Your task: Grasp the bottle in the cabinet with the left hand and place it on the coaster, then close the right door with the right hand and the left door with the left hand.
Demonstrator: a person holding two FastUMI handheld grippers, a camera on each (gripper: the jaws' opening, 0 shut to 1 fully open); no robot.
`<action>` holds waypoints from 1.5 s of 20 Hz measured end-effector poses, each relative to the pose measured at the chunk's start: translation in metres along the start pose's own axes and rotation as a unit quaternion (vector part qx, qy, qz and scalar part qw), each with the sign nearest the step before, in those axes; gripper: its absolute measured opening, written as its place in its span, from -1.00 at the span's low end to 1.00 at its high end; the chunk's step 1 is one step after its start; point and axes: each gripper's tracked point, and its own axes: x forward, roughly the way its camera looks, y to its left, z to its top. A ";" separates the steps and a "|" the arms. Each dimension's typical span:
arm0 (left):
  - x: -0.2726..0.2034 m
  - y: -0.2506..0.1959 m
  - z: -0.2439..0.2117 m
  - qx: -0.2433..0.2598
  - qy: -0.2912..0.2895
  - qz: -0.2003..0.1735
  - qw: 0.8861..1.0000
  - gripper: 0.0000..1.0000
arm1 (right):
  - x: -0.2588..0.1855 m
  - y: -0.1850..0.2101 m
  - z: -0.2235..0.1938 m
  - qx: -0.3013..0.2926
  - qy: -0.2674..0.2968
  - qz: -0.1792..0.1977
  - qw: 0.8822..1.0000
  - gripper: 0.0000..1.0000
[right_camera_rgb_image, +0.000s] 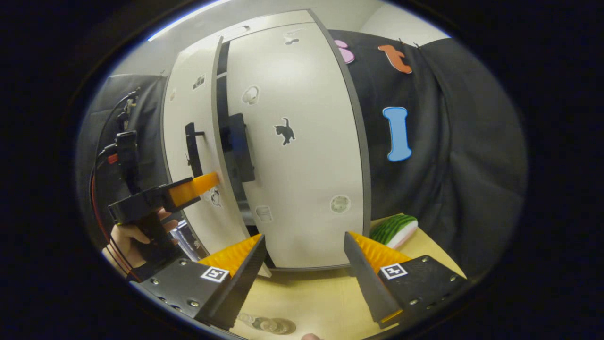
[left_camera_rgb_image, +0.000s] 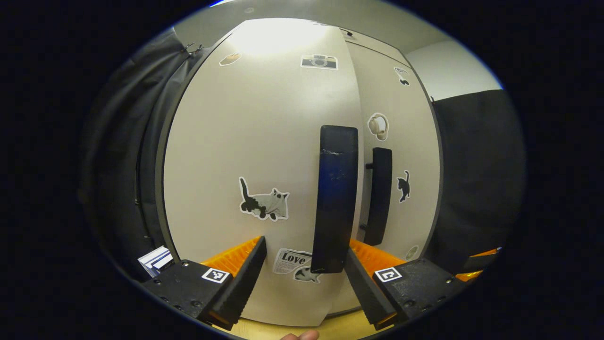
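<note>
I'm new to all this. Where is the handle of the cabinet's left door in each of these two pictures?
Left gripper view: the left door handle stands tall just right of centre, rising above the left gripper.
Right gripper view: the same handle sits small at centre-left, just above the tip of the left gripper held by a hand.
Shared landmark: the black cat sticker on the right door.

Overhead glare on the left door (left_camera_rgb_image: pixel 264 118); edges bend, focus sharp.

Left hand-held gripper (left_camera_rgb_image: pixel 306 264) spread wide before left door (left_camera_rgb_image: pixel 245 141); door handle (left_camera_rgb_image: pixel 334 198) between fingers.
</note>
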 end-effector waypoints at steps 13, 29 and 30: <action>0.004 -0.001 -0.001 0.027 -0.007 0.067 0.997 0.93 | -0.014 -0.008 -0.007 0.003 0.007 -0.002 1.000 1.00; -0.098 0.002 0.023 -0.016 -0.011 0.062 0.998 0.91 | -0.037 0.007 0.033 -0.003 -0.042 -0.006 0.999 1.00; -0.110 0.005 0.024 -0.020 -0.009 0.062 0.998 0.91 | -0.039 0.012 0.035 -0.007 -0.046 -0.006 0.999 0.94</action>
